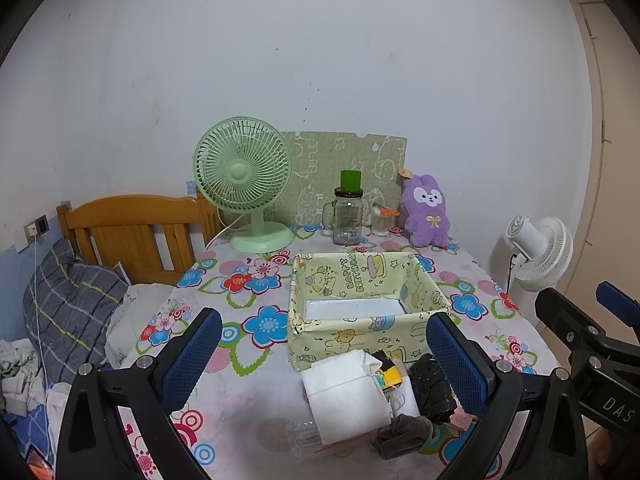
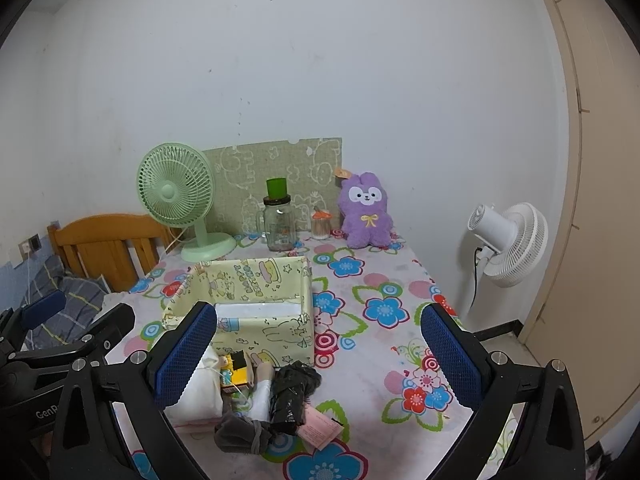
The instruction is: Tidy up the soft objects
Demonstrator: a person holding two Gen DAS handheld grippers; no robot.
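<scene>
A flowered surface [image 1: 256,364] stands against a pale wall, a bed [image 1: 72,300] at its side. The left gripper [image 1: 324,356] and right gripper [image 2: 320,354] hover with jaws spread wide, holding nothing. The pile of soft things [image 1: 372,396] — white pouch, black bundle, grey sock — lies between the left jaws, just before the yellow box [image 1: 360,300]. The right view shows a pink tag [image 2: 320,428].

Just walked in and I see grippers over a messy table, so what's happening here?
A person holds two grippers above a floral table. The left gripper and right gripper are both open and hold nothing. A pile of soft items, a white pouch, black bundle and gray bundle, lies in front of the yellow box. Nothing has been packed yet.
</scene>
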